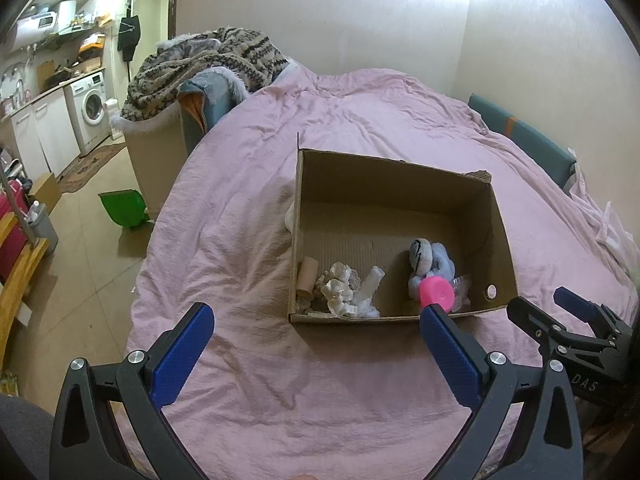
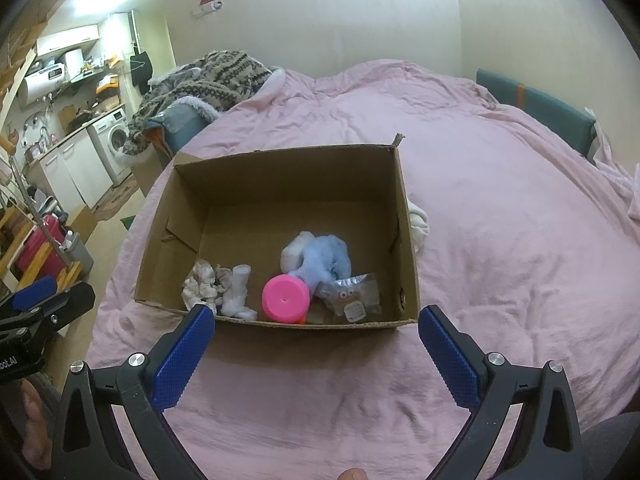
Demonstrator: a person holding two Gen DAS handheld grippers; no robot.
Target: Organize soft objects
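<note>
An open cardboard box (image 1: 400, 196) (image 2: 192, 200) lies on the pink bed cover. Inside it are a light blue plush toy (image 1: 434, 264) (image 2: 326, 258), a pink cup (image 1: 437, 296) (image 2: 286, 298), crumpled white cloths (image 1: 340, 288) (image 2: 204, 286), a white sock (image 2: 239, 292), a cardboard tube (image 1: 307, 276) and a clear packet (image 2: 352, 294). A white cloth (image 2: 418, 220) (image 1: 290, 216) lies just outside the box wall. My left gripper (image 1: 316, 316) and my right gripper (image 2: 316, 316) both stand open and empty over the cover, just short of the box's near wall.
The pink bed cover (image 1: 248, 216) fills the middle. A patterned blanket (image 1: 208, 60) is heaped on a basket at the bed's far left. A green dustpan (image 1: 124, 208) lies on the floor. A washing machine (image 1: 90, 106) and kitchen cabinets stand at far left.
</note>
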